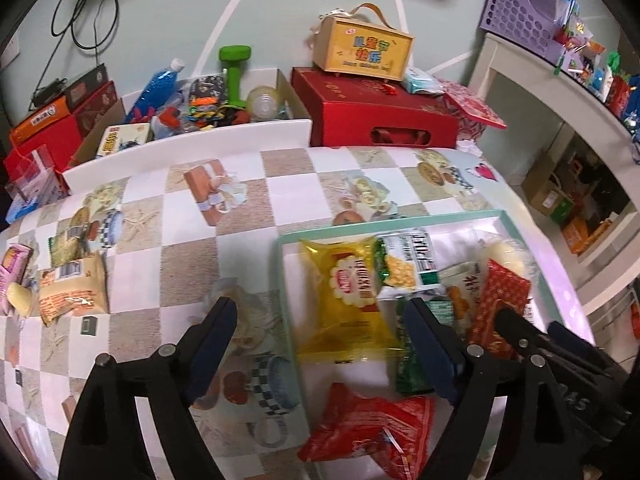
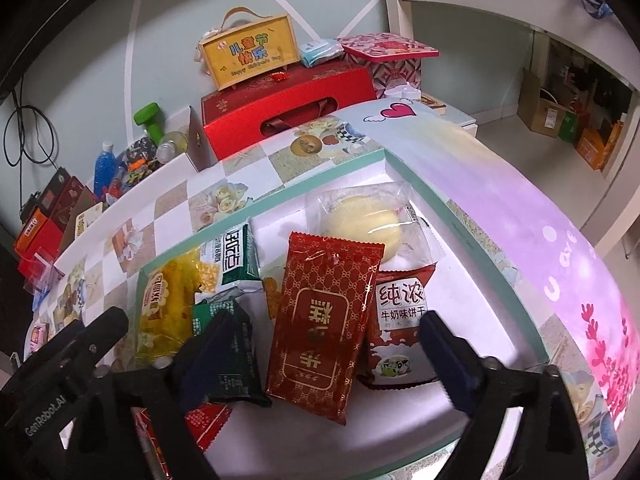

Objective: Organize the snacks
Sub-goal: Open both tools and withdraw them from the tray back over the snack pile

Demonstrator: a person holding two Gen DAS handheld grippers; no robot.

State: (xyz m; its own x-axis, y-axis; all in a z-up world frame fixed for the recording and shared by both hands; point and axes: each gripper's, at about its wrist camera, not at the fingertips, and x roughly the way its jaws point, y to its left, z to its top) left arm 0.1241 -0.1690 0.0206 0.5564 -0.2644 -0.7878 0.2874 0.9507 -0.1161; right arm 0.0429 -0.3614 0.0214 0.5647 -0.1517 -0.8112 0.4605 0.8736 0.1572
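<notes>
Here, a glossy red gold-patterned packet (image 2: pixel 324 320) flat in the tray (image 2: pixel 492 264), both grippers (image 2: pixel 326 334) (image 1: pixel 320 316) spread, empty.

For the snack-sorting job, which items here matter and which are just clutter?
Job: mint-rimmed tray; yellow packet; red patterned packet; loose snacks on the tablecloth.
Clutter: green dumbbell; blue bottle; red gift box; purple basket.
</notes>
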